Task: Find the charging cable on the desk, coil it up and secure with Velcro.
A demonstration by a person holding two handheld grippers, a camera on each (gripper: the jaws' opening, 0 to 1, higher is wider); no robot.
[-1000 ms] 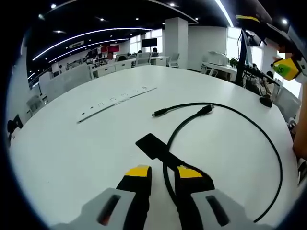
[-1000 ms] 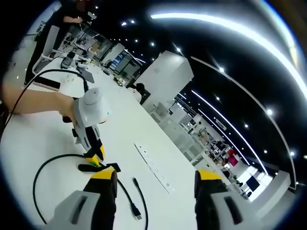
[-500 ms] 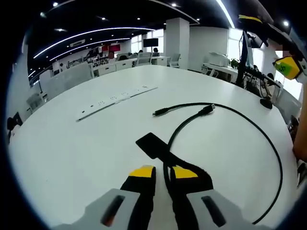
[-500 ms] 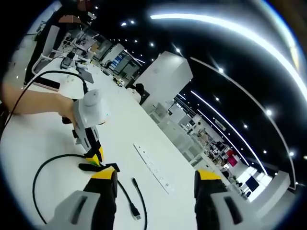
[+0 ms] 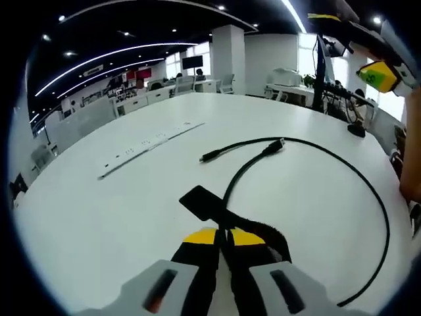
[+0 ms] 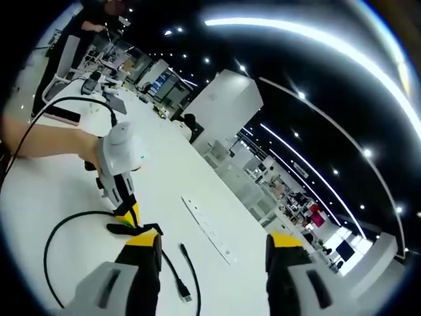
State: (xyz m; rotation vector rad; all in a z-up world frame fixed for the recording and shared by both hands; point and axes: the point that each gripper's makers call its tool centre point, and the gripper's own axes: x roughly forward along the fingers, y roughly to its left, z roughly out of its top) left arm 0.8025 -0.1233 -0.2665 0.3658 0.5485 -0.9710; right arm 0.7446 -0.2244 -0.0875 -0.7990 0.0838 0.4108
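Jaws of the left gripper (image 5: pixel 224 236) have now closed on the cable (image 5: pixel 368 191) beside its Velcro strap (image 5: pixel 204 202) at 6 o'clock, so coiling can begin; the right gripper (image 6: pixel 212 245) hangs wide open, empty.

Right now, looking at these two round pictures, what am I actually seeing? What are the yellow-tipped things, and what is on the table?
No robot here: a person holds a two-jaw gripper tool in each hand, and a fisheye camera rides on each tool, so each round picture looks out along that tool's own jaws.

In the left gripper view, the left gripper has its yellow-tipped jaws closed on a black charging cable where a black Velcro strap is attached. The rest of the cable lies in a loose loop on the white desk, both plugs free.

In the right gripper view, the right gripper is raised, jaws wide apart, holding nothing. From there you also see the left tool with the person's hand on it.

A long white power strip also lies on the desk.
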